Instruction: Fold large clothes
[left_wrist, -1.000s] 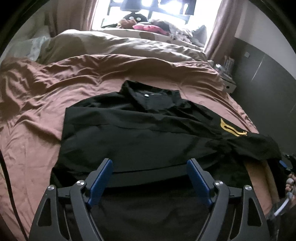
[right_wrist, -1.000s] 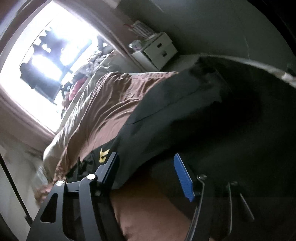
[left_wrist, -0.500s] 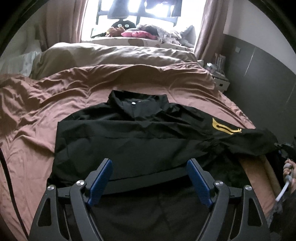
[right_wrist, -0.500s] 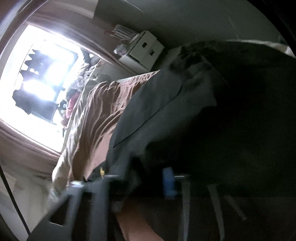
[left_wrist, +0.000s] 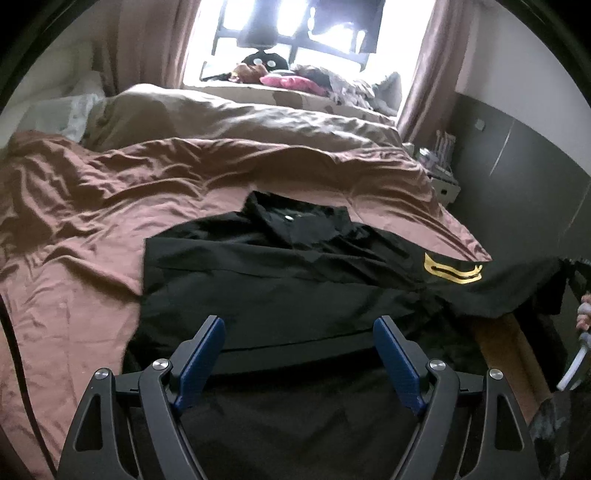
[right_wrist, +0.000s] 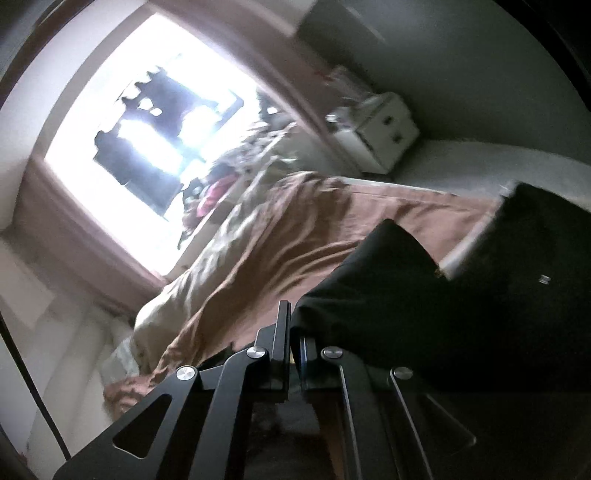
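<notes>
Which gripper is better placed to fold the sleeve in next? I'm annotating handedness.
Right, probably: the right gripper is shut on the black shirt at its sleeve end, while the left gripper hangs open above the hem.

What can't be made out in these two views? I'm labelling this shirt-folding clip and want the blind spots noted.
- Black shirt hem: left wrist view, hidden behind the open left gripper and the frame's bottom edge.
- Cloth between the right gripper fingers: right wrist view, pinch point dark and motion-blurred.
- Sleeve end: left wrist view, drops past the bed edge.
- Windowsill clutter: backlit, too small.
</notes>
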